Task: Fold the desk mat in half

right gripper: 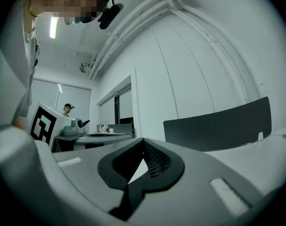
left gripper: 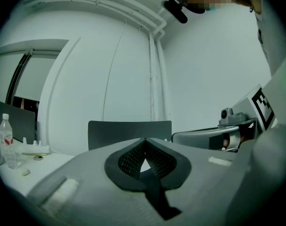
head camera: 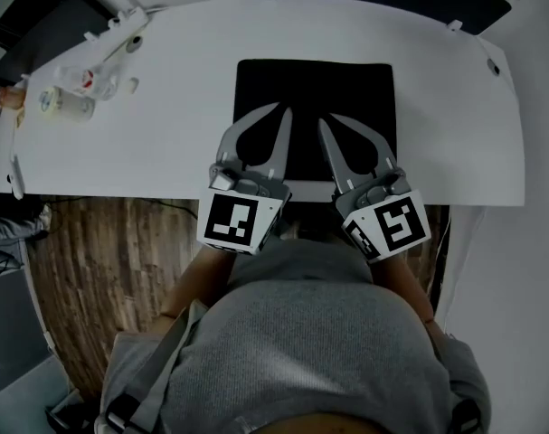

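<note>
The black desk mat [head camera: 315, 89] lies flat on the white table [head camera: 165, 134], near its middle. Both grippers hover over the mat's near half, pointing away from the person. The left gripper [head camera: 284, 112] has its jaws together with nothing between them, and the left gripper view [left gripper: 145, 141] shows the tips meeting against a white wall. The right gripper [head camera: 323, 125] is shut and empty as well, its tips meeting in the right gripper view [right gripper: 143, 141]. Neither gripper view shows the mat; I cannot tell whether the tips touch it.
A plastic bottle [head camera: 82, 80] and a tape roll [head camera: 50, 102] sit at the table's left end; the bottle [left gripper: 6, 140] also shows in the left gripper view. A dark panel [left gripper: 128, 132] stands beyond the table's far edge. Wooden floor [head camera: 111, 260] lies below the near edge.
</note>
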{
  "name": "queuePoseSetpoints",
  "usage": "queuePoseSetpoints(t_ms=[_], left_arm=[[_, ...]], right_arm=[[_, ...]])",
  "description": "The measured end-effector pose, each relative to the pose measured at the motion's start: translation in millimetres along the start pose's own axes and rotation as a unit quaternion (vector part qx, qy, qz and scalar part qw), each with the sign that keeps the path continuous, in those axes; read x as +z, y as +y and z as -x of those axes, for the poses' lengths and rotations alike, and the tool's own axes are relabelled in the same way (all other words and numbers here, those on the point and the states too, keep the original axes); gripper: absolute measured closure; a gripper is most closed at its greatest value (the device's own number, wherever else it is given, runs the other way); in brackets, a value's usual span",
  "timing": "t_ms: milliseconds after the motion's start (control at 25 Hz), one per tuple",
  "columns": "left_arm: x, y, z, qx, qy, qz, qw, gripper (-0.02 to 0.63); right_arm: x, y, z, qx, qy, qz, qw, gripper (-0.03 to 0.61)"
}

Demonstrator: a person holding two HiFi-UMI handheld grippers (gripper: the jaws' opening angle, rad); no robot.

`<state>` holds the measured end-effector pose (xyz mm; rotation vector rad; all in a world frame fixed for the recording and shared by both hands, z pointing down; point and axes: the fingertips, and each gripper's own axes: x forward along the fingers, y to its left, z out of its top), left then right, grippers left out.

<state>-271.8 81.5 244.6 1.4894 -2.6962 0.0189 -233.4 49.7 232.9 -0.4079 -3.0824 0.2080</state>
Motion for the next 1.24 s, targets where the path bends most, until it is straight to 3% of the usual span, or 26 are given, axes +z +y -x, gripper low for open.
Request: queuePoseSetpoints(t_ms=[1240], left_arm=[[2.7, -14.2, -3.1, -0.003, -0.01, 0.003, 0.9999, 0.612]], right_arm=[[-2.3, 1.5, 8.4, 0.006, 0.012, 0.017, 1.0, 0.577]])
